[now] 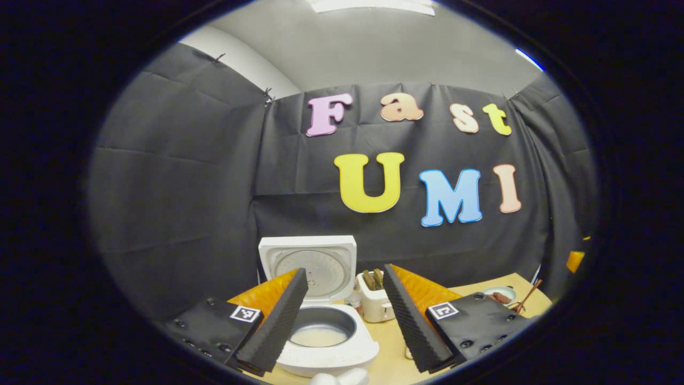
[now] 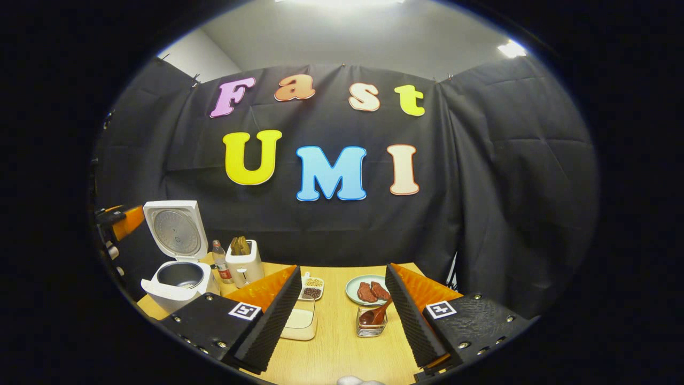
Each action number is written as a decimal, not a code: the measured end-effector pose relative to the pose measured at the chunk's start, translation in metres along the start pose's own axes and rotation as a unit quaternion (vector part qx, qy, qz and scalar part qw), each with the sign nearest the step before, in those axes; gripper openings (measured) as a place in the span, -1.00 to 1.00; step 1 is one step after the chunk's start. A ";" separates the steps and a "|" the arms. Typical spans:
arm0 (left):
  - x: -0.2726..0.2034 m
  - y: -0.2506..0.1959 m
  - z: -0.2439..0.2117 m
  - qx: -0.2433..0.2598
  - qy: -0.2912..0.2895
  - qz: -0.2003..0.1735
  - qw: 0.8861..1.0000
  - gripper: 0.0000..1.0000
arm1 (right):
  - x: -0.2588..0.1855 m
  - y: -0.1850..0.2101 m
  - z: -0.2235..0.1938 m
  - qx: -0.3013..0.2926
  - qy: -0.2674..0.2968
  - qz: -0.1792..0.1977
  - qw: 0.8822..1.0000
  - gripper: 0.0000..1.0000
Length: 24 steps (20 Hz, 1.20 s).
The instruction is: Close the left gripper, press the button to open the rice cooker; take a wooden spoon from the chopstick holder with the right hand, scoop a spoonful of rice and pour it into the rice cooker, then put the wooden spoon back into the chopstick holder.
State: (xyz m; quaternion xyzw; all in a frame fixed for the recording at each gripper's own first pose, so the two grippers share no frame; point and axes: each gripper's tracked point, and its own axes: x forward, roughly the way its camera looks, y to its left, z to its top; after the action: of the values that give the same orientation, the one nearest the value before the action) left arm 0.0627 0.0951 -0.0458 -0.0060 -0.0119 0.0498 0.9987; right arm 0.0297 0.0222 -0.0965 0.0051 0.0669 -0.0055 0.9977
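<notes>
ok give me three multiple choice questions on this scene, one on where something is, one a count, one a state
1. Where is the wooden spoon?
A. in the clear chopstick holder on the table
B. inside the rice cooker
C. held by the right tool

2. How many pieces of meat lie on the plate?
A. none
B. two
C. five

3. What state is the rice cooker lid in?
A. shut
C. off and lying on the table
B. raised open

Answers:
1 A: in the right gripper view the spoon stands in the holder, ahead of the open right tool.
2 B: two reddish pieces sit side by side on the plate.
3 B: the lid stands upright behind the rice cooker, whose pot shows rice in the left gripper view between the open left tool fingers.
</notes>
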 end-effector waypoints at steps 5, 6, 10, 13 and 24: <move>-0.030 -0.033 0.017 0.003 -0.009 -0.036 0.999 1.00 | 0.021 -0.019 -0.046 0.026 0.032 -0.019 0.999 0.92; -0.031 -0.038 0.015 0.001 -0.006 -0.041 0.999 1.00 | 0.026 -0.025 -0.054 0.027 0.034 -0.021 0.999 0.92; -0.035 -0.052 0.019 -0.005 0.003 -0.052 0.999 0.90 | 0.065 -0.052 -0.089 0.047 0.058 -0.042 0.996 0.94; -0.033 -0.060 0.026 0.004 0.002 -0.050 0.999 0.90 | 0.101 -0.072 -0.118 0.068 0.079 -0.053 0.993 0.93; -0.025 -0.086 0.022 0.008 0.016 -0.033 0.999 0.90 | 0.237 -0.113 -0.198 0.111 0.131 -0.066 0.983 0.94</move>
State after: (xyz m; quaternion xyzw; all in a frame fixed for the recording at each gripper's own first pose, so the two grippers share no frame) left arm 0.0460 0.0075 -0.0229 0.0018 0.0039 0.0171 0.9998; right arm 0.2365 -0.0908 -0.3257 0.1125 0.1957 -0.0783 0.9710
